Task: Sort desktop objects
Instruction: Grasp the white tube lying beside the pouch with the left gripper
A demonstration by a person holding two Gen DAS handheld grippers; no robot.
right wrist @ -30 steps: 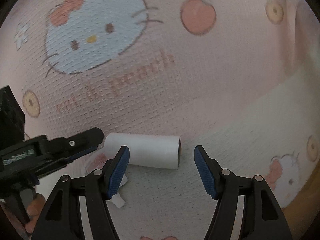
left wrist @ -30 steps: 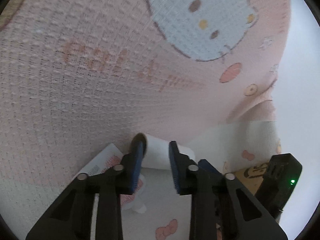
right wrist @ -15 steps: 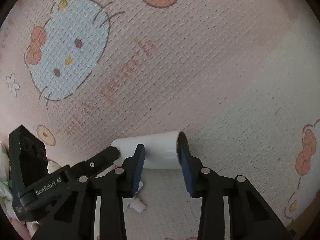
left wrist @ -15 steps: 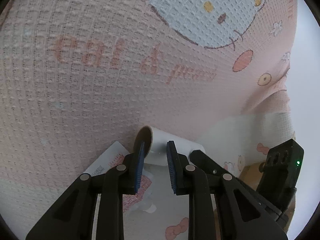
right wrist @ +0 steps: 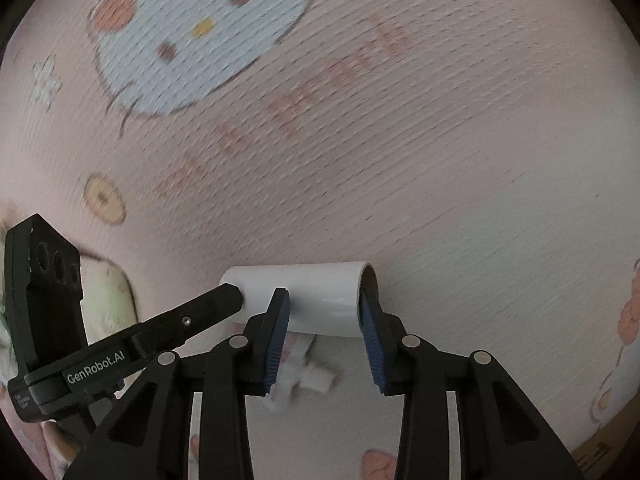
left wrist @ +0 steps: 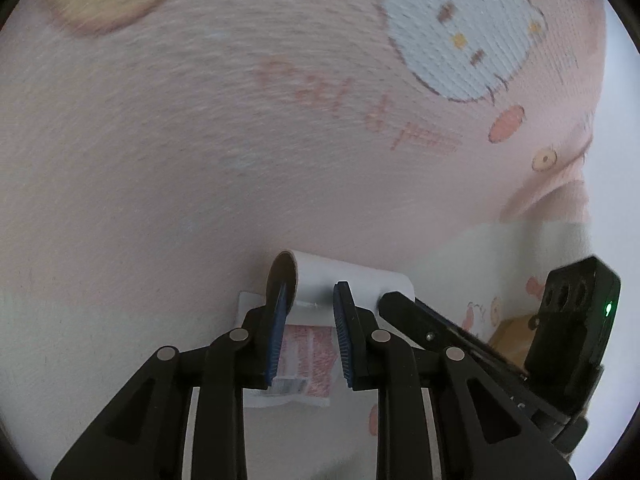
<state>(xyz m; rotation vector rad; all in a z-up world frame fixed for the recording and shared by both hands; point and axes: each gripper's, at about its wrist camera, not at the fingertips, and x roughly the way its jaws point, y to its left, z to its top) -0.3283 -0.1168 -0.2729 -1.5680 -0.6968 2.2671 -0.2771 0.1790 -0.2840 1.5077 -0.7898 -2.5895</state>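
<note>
Both claws share one white roll (right wrist: 316, 300), low at centre frame on the pink cartoon cloth (right wrist: 400, 160). The right claw (right wrist: 324, 320), which has just been closing, pinches its right end; the left claw (left wrist: 308, 312), narrowly parted, clamps the opposite rim, probably steadying it for lifting.

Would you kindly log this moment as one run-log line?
left gripper: shut on white roll, one end | right gripper: jaws just closed on other end | paper packet: beneath roll
</note>
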